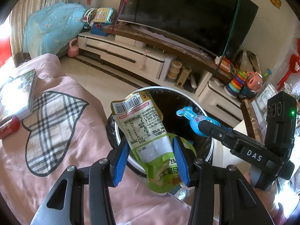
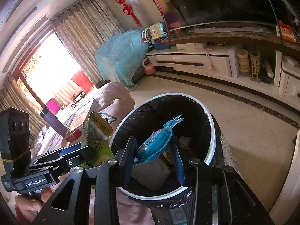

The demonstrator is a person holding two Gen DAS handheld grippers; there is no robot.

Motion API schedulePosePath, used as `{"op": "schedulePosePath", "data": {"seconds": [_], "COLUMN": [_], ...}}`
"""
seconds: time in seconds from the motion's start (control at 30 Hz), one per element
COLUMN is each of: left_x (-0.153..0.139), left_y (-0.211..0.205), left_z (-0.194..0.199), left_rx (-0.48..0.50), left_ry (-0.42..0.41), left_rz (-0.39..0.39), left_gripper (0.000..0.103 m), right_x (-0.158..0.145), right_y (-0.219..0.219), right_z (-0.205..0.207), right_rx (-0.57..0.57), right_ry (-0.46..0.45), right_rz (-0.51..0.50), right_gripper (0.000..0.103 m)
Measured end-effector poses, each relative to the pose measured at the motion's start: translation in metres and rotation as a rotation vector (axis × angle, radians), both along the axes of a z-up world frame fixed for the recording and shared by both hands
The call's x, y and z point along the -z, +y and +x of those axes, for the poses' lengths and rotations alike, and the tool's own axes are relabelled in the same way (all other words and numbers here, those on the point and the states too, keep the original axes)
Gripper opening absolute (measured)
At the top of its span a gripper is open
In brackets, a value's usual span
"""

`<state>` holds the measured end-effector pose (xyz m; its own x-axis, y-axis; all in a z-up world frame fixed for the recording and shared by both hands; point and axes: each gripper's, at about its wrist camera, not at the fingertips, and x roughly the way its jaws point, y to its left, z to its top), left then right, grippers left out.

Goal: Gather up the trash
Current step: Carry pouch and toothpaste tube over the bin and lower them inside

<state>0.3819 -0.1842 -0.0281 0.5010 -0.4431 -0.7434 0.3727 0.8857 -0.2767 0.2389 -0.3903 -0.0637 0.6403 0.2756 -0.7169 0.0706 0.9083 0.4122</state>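
Beside our pink bed cover (image 1: 78, 150) stands the trash bin (image 2: 211, 131) with its black bag. Our left gripper (image 1: 150, 161) pinches a green snack bag (image 1: 148, 135) over the rim. Our right gripper (image 2: 155, 155) holds a blue wrapper (image 2: 155, 142) above the bin.

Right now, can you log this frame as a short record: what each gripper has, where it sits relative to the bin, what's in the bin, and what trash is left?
left gripper: shut on green pouch, held over the bin's near rim
right gripper: shut on blue wrapper, above the bin opening
bin: white rim, black liner, open, standing on the floor beside the pink sofa cover
bin contents: a white ridged piece and other scraps, too unclear to name
left to collect: red can on the sofa cover by a book
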Motion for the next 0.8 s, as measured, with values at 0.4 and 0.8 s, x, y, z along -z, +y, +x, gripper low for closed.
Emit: {"op": "schedulePosePath", "data": {"seconds": [0.4, 0.8], "left_x": [0.002, 0.004], "left_y": [-0.009, -0.013], "left_z": [0.01, 0.018], "left_rx": [-0.004, -0.008], "left_ry": [0.008, 0.01], "left_rz": [0.0, -0.001], "left_gripper": [0.045, 0.045], "right_x": [0.002, 0.0], "right_y": [-0.004, -0.006], "right_z": [0.005, 0.01], "right_rx": [0.007, 0.004], "right_ry": [0.009, 0.01], "right_rz": [-0.003, -0.01], "right_gripper": [0.037, 0.036]}}
